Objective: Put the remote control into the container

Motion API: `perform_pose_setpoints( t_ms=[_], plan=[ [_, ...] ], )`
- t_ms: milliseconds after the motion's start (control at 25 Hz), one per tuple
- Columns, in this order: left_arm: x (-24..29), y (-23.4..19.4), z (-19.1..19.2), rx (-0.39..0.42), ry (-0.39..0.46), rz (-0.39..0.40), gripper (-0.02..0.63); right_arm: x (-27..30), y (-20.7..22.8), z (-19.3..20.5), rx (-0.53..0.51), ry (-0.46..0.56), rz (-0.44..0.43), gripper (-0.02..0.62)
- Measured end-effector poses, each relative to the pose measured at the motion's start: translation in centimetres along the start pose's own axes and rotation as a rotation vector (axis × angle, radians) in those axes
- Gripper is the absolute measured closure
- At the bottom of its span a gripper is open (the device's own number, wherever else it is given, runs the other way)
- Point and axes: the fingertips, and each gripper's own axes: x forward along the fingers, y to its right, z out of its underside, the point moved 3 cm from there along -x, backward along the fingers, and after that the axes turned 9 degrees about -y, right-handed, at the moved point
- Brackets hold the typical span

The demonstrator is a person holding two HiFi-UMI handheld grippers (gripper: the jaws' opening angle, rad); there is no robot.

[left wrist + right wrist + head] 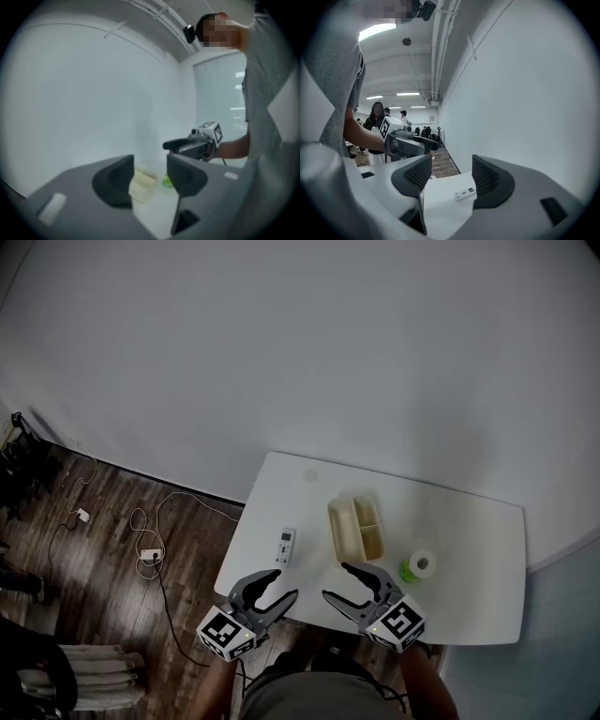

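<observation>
Holding both claws low at the near edge of the table (469, 549), I have neither on anything. The remote control (286, 546) lies flat on the white top, at about 9 o'clock of the beige divided container (356, 528) and apart from it, so I judge it free to pick. My left claw (284, 585) sits just short of the remote, which lies at its 12 o'clock in the head view. Its jaws are partly open with nothing gripped. My right claw (336, 581) gapes well apart, also empty, and is aimed across so the remote shows beyond its gap, untouched. A white-and-green roll (418, 566) stands at the container's 4 o'clock.
</observation>
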Motion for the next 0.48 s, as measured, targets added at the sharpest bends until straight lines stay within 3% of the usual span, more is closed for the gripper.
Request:
perform_pose_setpoints(
  t_ms=[280,480],
  plan=[
    [1.4,-0.5,0.3,-0.042,-0.006,-0.107,0.403,-1.3,1.9,0.5,-0.004,0.011,-0.037,0.337],
    [2.6,-1.4,1.9,-0.077,-0.035,-0.122,0.403,-1.4,2.8,1.2,0.022,0.004,-0.033,0.337]
  ],
)
